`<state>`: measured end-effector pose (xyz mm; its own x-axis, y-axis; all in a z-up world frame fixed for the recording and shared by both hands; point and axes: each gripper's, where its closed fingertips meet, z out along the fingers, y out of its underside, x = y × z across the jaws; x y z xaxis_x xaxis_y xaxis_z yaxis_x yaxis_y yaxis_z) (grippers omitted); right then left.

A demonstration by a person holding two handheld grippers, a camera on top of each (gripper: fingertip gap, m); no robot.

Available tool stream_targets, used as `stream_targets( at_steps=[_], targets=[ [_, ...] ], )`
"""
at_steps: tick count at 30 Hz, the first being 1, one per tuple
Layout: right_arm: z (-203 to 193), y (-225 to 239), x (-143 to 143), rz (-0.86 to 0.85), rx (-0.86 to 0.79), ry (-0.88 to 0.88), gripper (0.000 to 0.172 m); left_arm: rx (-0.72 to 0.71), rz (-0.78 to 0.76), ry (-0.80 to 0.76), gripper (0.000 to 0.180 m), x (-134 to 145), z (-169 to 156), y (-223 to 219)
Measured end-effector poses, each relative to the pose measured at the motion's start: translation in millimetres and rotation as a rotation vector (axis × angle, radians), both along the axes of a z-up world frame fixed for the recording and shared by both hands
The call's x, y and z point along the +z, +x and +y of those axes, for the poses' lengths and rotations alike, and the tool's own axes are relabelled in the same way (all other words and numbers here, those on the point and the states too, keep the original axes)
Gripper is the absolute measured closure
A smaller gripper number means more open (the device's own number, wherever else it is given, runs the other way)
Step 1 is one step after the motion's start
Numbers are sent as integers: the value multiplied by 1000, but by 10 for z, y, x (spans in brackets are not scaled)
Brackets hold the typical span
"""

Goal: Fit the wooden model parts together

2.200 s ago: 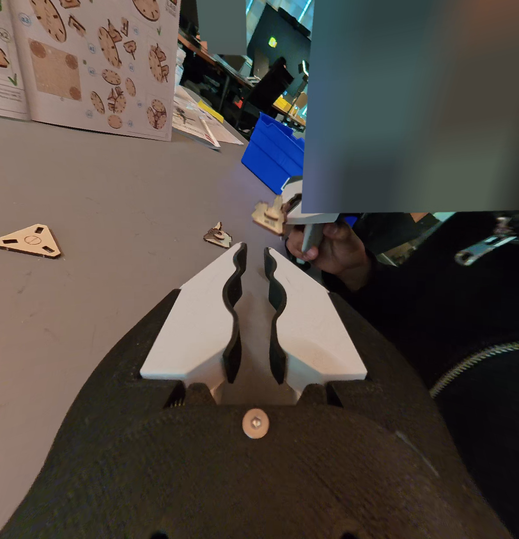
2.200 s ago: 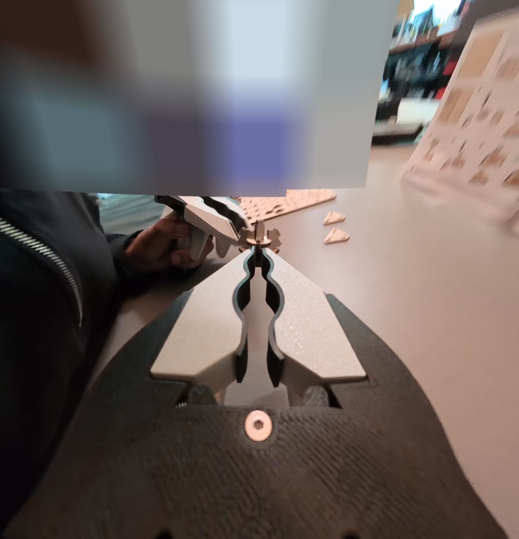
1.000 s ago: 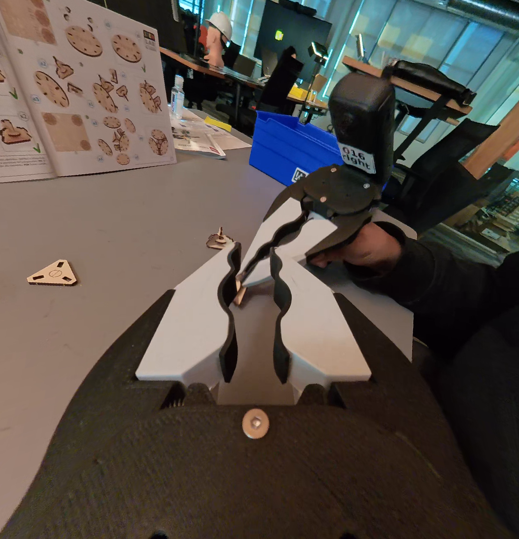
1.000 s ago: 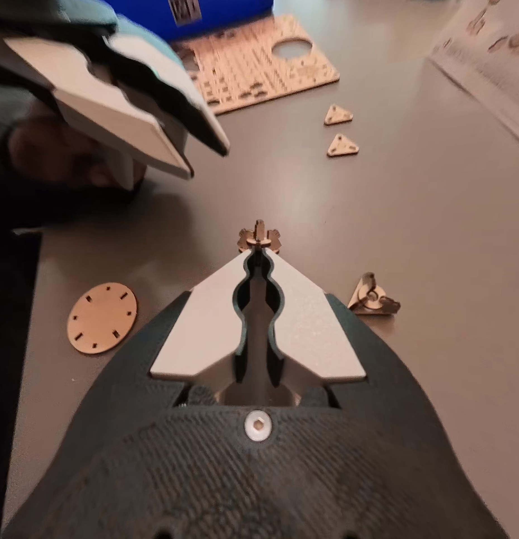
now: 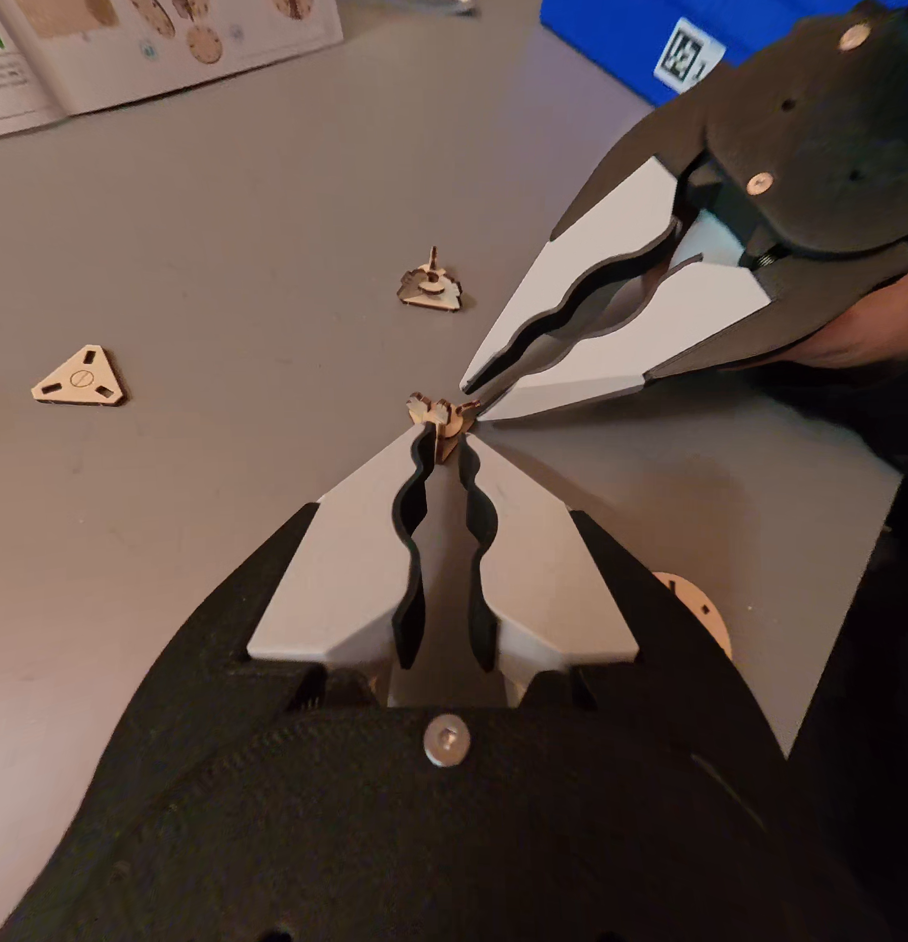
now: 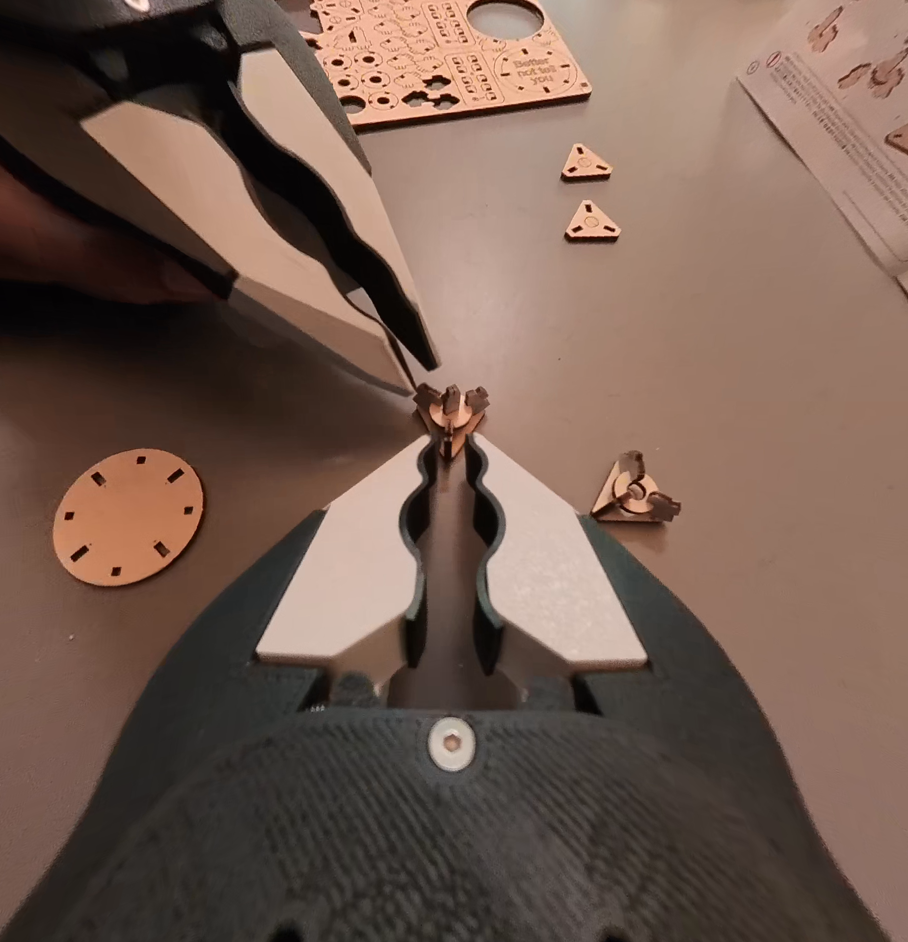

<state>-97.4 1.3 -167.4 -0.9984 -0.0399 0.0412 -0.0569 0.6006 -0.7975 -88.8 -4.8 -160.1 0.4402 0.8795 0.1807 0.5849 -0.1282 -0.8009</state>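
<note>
Just above the table (image 5: 238, 204), toward its near edge, the left claw (image 5: 442, 436) pinches a small wooden assembly (image 5: 438, 414) by its triangular plate, held edge-on. The right claw (image 6: 447, 441) meets it tip to tip from the opposite side, narrowed onto its other corner.

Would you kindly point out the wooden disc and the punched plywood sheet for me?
wooden disc (image 6: 128, 517): right wrist view, its centre.
punched plywood sheet (image 6: 493, 97): right wrist view, near its lower edge.
</note>
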Motion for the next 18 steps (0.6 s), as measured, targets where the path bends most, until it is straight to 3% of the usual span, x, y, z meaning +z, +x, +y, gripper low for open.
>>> stream_targets(
  at_steps=[13, 18],
  targets=[
    [-20, -8, -16, 22, -6, 9, 162, 0, -54, -34, 179, -98, 4, -9],
    [-14, -53, 113, 24, -24, -67, 165, -2, -53, -40, 179, -101, 8, -8]
  ],
)
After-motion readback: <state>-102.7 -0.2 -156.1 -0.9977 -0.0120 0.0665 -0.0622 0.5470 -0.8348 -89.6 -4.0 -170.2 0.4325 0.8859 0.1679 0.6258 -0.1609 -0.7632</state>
